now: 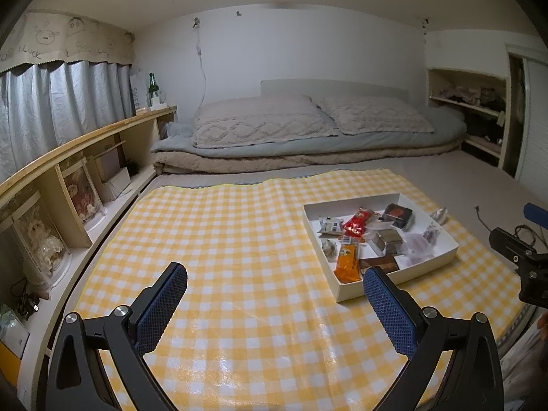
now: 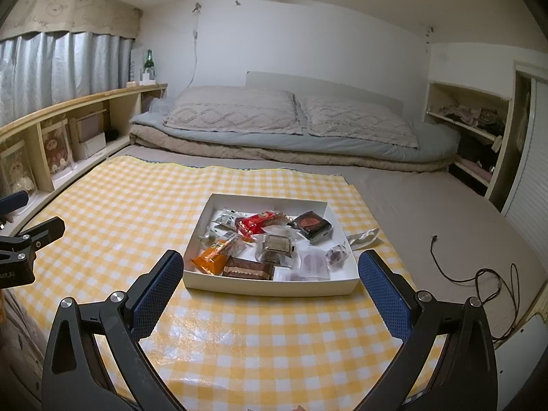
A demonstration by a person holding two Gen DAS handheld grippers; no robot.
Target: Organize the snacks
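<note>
A white shallow box [image 2: 270, 287] [image 1: 448, 251] lies on the yellow checked cloth [image 1: 239, 226] [image 2: 113, 188], holding several wrapped snacks: a red packet [image 2: 253, 222] [image 1: 356, 222], an orange bar [image 2: 214, 258] [image 1: 347, 258], a dark square pack [image 2: 313, 224] [image 1: 397, 214] and a brown wafer pack [image 2: 248, 269]. One clear wrapper [image 2: 363, 236] [image 1: 440, 214] lies on the cloth just right of the box. My right gripper [image 2: 270, 270] is open, hovering at the box's near edge. My left gripper [image 1: 275, 281] is open over bare cloth, left of the box.
Folded bedding with two pillows [image 2: 284, 116] lies behind the cloth. A low wooden shelf [image 1: 78, 157] with dolls runs along the left wall. A dark cable [image 2: 479, 274] lies on the mattress to the right. An open shelf niche [image 2: 469, 120] is at the far right.
</note>
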